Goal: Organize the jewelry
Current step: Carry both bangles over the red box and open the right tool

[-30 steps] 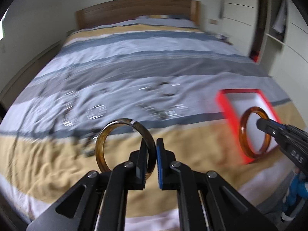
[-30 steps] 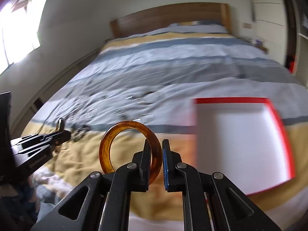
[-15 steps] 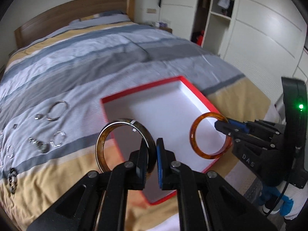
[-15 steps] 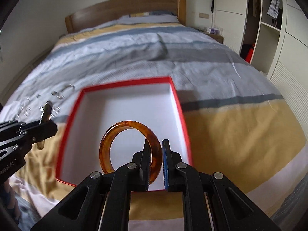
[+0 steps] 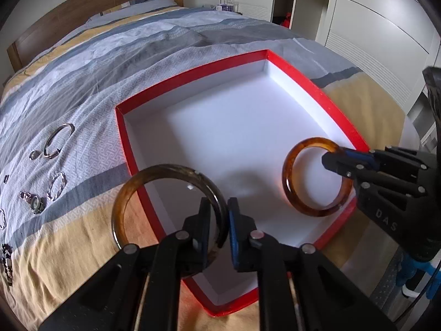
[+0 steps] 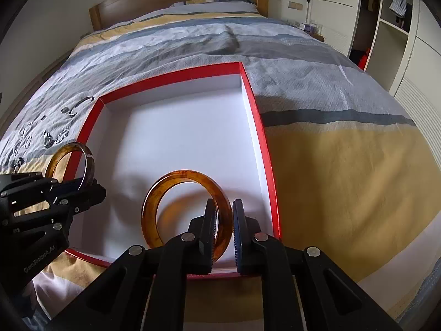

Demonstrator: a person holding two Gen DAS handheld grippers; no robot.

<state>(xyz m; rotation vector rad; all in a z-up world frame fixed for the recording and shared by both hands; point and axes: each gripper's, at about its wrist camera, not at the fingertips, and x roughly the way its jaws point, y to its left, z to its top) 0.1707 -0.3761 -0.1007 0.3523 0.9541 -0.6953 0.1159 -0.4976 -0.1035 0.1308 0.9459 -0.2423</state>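
- Bangles first: a glossy amber-orange resin bangle [image 6: 186, 209] stands on edge between the pinching fingers of the right gripper [image 6: 223, 229], hanging over the near right corner of a shallow red-rimmed cardboard box with a white interior [image 6: 255, 104]; whether its lower rim touches the floor cannot be told.
- A darker, mottled brown bangle with a pale metal-looking inner band [image 5: 168, 207] is clamped at its right side by the left gripper [image 5: 219, 226], upright, straddling the box's near left wall, half over the white floor and half over the bedspread.
- Judged from the two views, the right gripper is the nearer to a release: its bangle lies wholly inside the rim, directly ahead of the fingers, ring plane running along them. The left bangle would need to shift rightward, inward over the wall, before letting go.
- Both bangles look hard, smooth and rounded, likely to roll or tip flat on the slick card floor.
- Outward, small silver-toned rings, hoops and a watch-like piece [image 5: 56, 140] lie scattered on the bedspread, well apart from the box on its left.
- The striped grey, white and mustard woven bedspread [image 6: 344, 160] carries everything; a wooden headboard [image 6: 179, 2] closes the far end.
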